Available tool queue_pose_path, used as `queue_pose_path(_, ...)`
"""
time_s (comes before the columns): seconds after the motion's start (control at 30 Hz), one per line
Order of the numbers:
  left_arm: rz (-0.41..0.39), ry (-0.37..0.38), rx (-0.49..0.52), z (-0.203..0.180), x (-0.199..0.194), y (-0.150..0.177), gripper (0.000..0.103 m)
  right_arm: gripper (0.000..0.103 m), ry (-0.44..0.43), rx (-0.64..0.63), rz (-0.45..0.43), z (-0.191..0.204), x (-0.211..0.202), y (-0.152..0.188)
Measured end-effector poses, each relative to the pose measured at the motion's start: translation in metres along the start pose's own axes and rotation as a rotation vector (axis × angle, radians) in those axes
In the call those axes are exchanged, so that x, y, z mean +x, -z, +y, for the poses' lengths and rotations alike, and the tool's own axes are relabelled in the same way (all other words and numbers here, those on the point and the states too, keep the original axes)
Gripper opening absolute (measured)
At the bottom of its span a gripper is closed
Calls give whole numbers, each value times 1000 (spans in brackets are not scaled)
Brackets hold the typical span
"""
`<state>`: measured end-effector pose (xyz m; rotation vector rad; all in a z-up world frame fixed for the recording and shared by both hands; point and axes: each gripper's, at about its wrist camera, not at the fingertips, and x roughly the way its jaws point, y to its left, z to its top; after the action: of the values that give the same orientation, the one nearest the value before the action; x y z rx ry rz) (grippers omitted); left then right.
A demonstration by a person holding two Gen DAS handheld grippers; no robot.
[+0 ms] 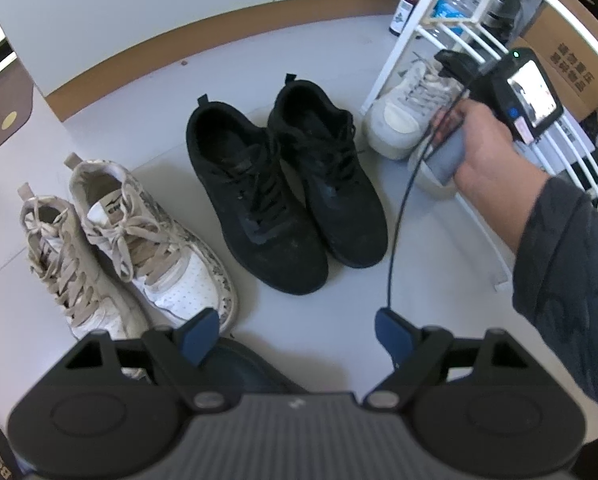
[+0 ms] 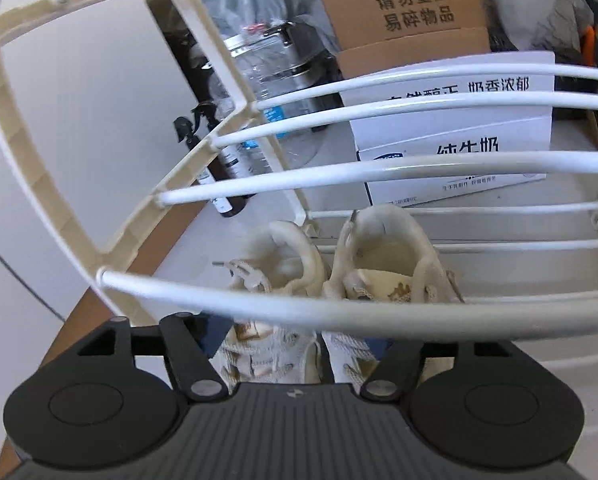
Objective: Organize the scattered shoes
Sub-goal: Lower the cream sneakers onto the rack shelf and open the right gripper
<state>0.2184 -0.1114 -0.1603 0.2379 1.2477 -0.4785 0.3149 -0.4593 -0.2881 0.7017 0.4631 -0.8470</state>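
Placement of the cream pair [image 2: 339, 280] on the white rack [image 2: 379, 160] appeared finished, the right gripper [image 2: 299, 344] standing released astride it, while the left gripper [image 1: 295, 336] hung spread and empty above the black pair [image 1: 283, 192], judged next for pickup

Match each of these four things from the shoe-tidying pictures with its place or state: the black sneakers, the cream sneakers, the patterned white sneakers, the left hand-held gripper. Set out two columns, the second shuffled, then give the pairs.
Column one:
1. black sneakers
2. cream sneakers
3. patterned white sneakers
4. left hand-held gripper

Column two:
A. on the lowest tier of the white shoe rack
B. open, nothing between its fingers
C. on the floor, in the middle of the left wrist view
D. on the floor, at the left of that view

Pairs: 1-C, 2-A, 3-D, 4-B
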Motion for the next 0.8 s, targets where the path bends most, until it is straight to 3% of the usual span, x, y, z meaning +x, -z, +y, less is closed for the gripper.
queue_pose_path(0.5, -59, -54, 4, 0, -32, 10, 87, 75, -42, -272, 101, -33, -50, 0)
queue_pose_path(0.53, -62, -56, 5, 0, -34, 10, 87, 75, -83, -305, 159, -40, -48, -4)
queue_pose_path(0.7, -74, -66, 17, -5, -41, 13, 87, 74, -167, -409, 269, -52, -45, -6)
queue_pose_path(0.8, -72, -70, 24, -8, -41, 14, 87, 75, -232, -538, 335, -53, -46, -1)
